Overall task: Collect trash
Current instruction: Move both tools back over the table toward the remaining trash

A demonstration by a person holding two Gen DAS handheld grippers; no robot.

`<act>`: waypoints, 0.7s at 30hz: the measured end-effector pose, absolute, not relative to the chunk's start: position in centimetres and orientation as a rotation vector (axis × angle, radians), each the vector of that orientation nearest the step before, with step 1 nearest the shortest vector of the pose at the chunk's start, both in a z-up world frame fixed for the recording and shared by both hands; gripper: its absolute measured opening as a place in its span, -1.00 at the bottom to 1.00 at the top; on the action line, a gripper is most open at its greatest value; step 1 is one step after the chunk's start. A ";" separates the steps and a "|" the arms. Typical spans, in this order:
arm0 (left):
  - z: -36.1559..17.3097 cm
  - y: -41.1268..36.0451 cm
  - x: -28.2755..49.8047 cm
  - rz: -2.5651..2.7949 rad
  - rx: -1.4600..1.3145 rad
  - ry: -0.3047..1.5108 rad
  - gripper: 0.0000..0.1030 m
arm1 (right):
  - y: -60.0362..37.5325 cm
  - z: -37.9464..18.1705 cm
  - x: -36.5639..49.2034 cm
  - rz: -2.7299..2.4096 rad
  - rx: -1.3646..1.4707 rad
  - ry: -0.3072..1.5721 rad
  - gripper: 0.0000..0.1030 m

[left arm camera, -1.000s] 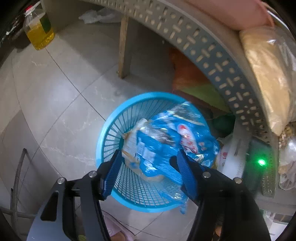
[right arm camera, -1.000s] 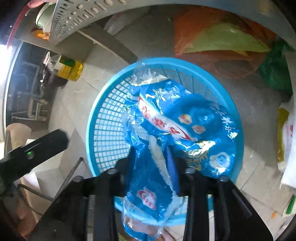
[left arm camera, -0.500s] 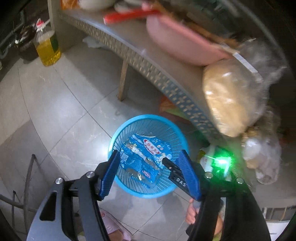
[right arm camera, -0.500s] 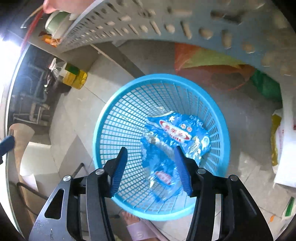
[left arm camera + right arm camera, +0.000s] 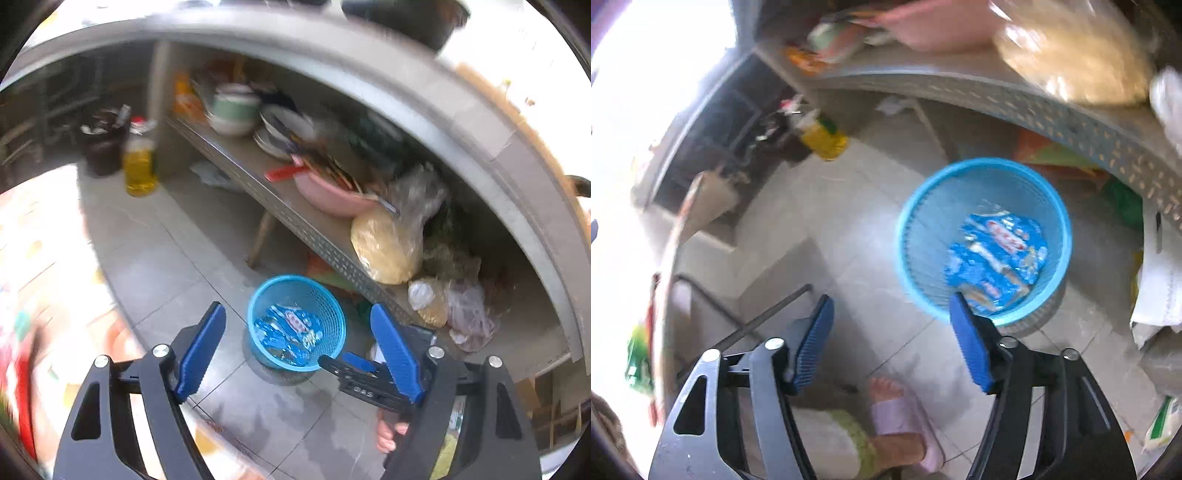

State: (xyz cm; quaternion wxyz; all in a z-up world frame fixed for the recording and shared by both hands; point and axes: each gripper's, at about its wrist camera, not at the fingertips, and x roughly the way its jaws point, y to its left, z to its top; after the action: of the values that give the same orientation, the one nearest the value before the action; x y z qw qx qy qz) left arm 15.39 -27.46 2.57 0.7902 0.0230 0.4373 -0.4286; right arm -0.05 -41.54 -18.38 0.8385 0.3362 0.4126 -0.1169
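Down in the blue basket [image 5: 297, 321] on the floor sits the crumpled blue wrapper [image 5: 286, 332]. Both the left hand-held gripper [image 5: 297, 349] and right hand-held gripper [image 5: 892, 341] are opening, nothing between them. Only the right view catches a sandalled foot [image 5: 894, 406], bottom centre.

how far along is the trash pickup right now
Done: the blue wrapper lies inside the blue basket on the floor. In hand: nothing; the left gripper and right gripper are both opening with nothing between them. No other loose trash is clearly visible.
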 end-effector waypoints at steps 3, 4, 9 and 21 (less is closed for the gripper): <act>3.2 -23.3 13.5 -0.914 0.028 0.906 0.54 | -38.8 -14.8 0.1 -0.176 0.625 0.861 0.27; 3.6 -21.3 12.7 -0.899 0.028 0.881 0.54 | -38.1 -13.9 0.2 -0.161 0.608 0.854 0.30; 4.5 -12.5 9.3 -0.799 0.053 0.763 0.62 | -33.9 -8.8 1.0 -0.036 0.554 0.792 0.42; 4.0 6.3 4.8 -0.389 -0.005 0.589 0.64 | -20.3 -3.4 5.7 0.253 0.384 0.846 0.43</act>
State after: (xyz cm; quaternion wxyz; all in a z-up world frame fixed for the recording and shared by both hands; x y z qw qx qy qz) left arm 4.84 6.30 3.98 0.9384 -0.0025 0.2883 -0.1907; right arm 5.70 -20.32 -3.36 0.8864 0.1846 0.4068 0.1216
